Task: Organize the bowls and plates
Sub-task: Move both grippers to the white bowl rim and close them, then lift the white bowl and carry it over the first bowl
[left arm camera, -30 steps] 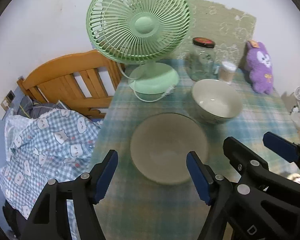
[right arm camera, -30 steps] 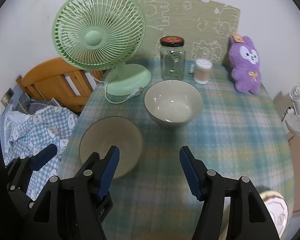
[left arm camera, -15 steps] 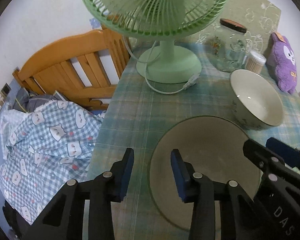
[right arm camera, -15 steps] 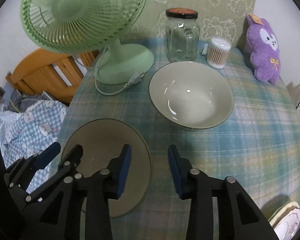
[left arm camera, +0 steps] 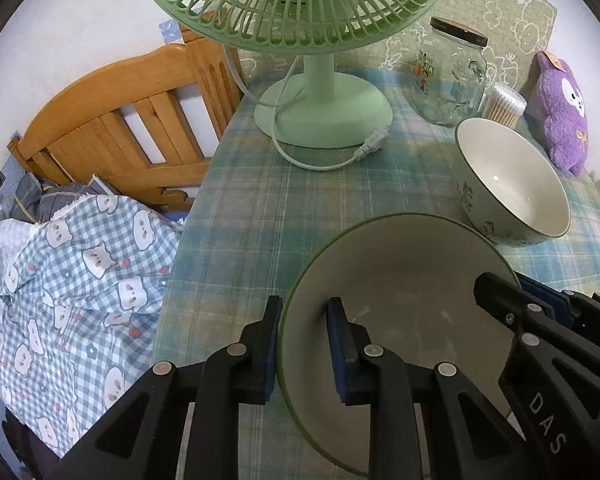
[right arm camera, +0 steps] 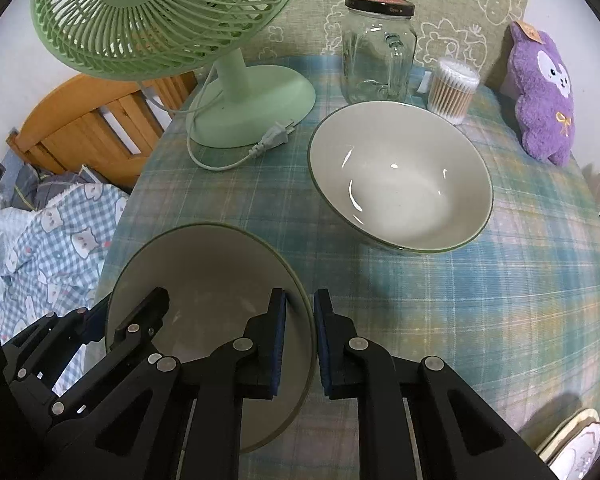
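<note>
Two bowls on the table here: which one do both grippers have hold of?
The near bowl, shaded, at the table's front-left edge. The left gripper clamps its left rim, the right gripper its right rim. The brighter far bowl, before the glass jar, stands untouched.

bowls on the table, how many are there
2. The near bowl sits at the table's front left, its rim pinched on either side by the left gripper and right gripper. The far bowl stands free behind it, before the glass jar.
</note>
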Demonstrator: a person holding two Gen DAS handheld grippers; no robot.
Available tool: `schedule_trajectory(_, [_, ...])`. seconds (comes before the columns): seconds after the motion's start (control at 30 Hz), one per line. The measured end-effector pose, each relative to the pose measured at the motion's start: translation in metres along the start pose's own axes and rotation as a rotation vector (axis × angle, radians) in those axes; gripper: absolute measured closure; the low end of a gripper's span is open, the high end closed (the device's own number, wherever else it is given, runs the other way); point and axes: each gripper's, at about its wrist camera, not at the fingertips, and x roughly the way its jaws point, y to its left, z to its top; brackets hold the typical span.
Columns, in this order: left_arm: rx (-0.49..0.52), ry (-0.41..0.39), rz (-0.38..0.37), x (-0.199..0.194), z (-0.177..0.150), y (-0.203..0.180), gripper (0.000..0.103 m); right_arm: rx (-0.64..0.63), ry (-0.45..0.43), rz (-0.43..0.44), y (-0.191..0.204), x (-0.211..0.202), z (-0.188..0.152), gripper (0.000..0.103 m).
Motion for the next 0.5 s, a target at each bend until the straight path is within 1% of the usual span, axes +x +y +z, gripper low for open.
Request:
schedule_trajectory(0.27, [0.010,-0.015,-0.004,-0.020,-0.009,-0.005,0.083,0.001,-0.018,-0.015,-0.004,-0.024,-0.012,0.086])
schedule_trajectory(0.5, [0.019,-0.051,-0.014,-0.051,-0.017,-0.018,0.083,0.020,-0.057,-0.022,-0.014,-0.060,-0.027,0.086])
